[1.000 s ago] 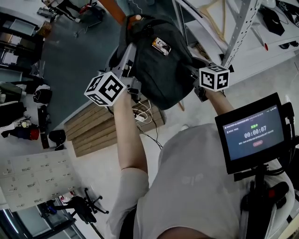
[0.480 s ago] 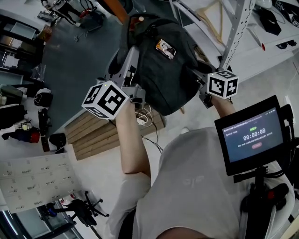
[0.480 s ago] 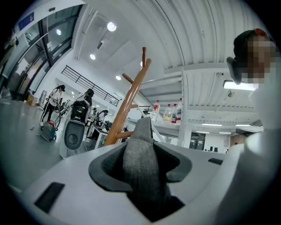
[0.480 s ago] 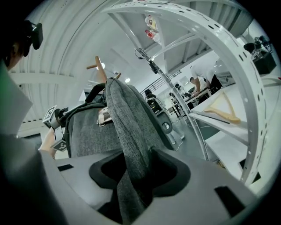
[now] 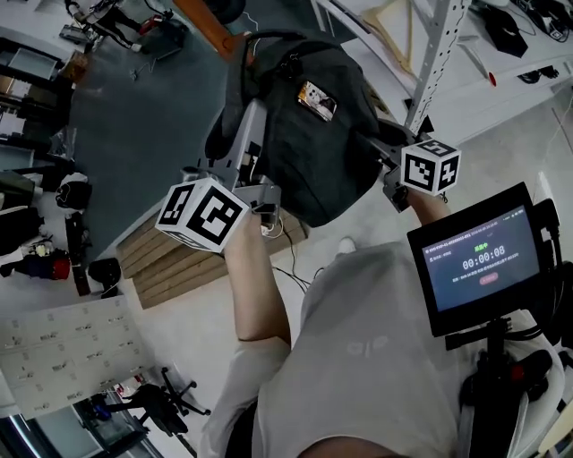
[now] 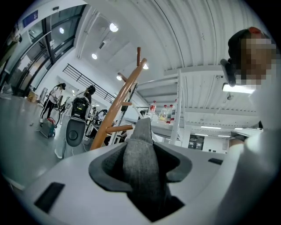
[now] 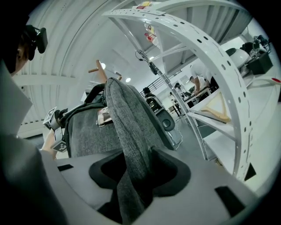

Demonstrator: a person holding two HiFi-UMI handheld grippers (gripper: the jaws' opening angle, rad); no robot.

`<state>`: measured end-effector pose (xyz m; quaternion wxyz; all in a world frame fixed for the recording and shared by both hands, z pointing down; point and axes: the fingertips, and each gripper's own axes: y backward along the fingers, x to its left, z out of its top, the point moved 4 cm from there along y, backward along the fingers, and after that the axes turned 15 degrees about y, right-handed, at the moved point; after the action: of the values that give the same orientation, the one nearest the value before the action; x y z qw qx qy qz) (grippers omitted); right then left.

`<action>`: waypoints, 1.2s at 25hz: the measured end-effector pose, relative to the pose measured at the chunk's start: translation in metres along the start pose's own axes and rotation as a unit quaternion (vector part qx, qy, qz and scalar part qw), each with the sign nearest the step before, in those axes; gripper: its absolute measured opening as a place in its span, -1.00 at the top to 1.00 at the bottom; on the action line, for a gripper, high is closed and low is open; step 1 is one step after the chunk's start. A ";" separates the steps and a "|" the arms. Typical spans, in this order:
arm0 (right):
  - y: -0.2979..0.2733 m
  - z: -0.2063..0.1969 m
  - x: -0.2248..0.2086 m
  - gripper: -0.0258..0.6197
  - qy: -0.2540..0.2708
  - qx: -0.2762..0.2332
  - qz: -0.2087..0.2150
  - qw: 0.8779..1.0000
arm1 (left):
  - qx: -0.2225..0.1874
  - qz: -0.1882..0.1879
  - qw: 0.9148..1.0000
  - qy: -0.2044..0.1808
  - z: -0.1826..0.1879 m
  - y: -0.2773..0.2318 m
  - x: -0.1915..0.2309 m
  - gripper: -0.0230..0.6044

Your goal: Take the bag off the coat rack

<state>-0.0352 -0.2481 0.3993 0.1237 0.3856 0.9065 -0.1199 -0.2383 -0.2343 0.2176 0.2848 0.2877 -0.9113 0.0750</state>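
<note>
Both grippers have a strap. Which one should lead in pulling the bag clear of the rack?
Left, likely. The left gripper is shut on the strap nearer the coat rack; the right gripper holds the other strap on the far side of the bag.

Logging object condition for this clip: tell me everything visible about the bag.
The bag is a dark grey backpack of woven-looking fabric, full-bodied, with a small pale printed patch on its front. It hangs roughly upright off the floor beside the orange wooden coat rack; whether it is on a peg cannot be told. The left gripper and right gripper each clamp a grey strap of it between their jaws.
</note>
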 end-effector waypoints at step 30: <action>0.287 -0.070 -0.064 0.37 -0.071 -0.095 -0.310 0.943 | 0.220 -0.266 0.937 0.056 -0.189 -0.132 -0.175 0.33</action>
<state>0.2075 -0.0754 0.4499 0.1803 0.0625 0.9773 -0.0922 0.0439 -0.2021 0.2721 0.2741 0.5709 -0.7446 0.2110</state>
